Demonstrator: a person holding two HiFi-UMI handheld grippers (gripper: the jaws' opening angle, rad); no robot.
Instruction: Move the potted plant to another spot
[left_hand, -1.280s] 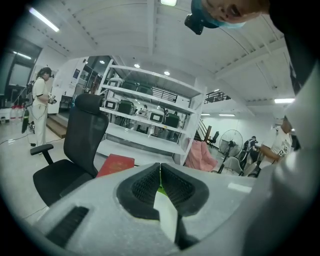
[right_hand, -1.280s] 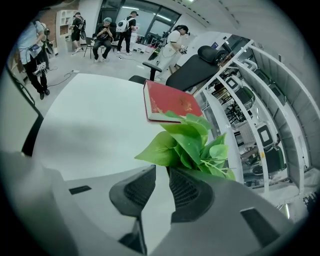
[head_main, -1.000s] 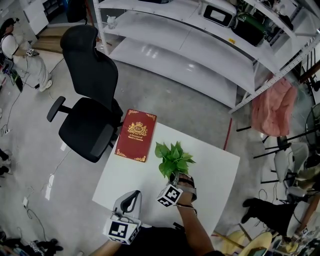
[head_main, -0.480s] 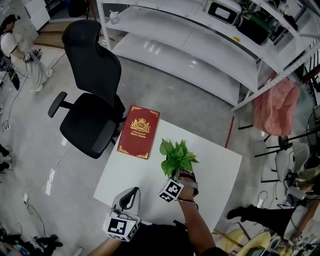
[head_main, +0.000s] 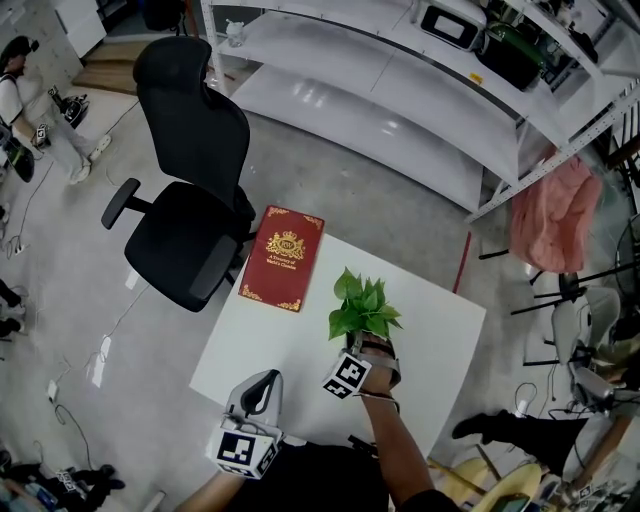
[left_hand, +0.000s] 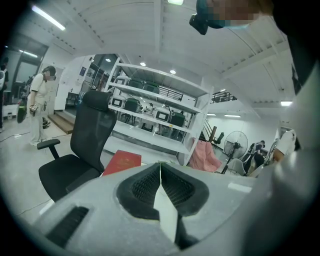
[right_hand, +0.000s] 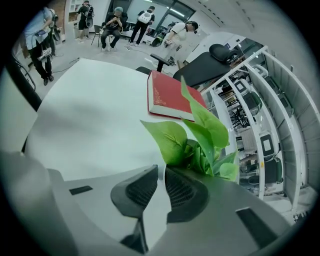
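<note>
Right claw (right_hand: 161, 171) narrow, pinched on plant (right_hand: 200, 135) at its base | plant sits just right of book (head_main: 282, 271), nearer me, over tabletop (head_main: 260, 335); lifted or resting, I can't tell | left claw (left_hand: 160, 167) closed tight, empty, well nearer me than book, at tabletop edge

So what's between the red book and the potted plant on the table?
Nothing: in the head view only bare white table separates the red book from the potted plant.
</note>
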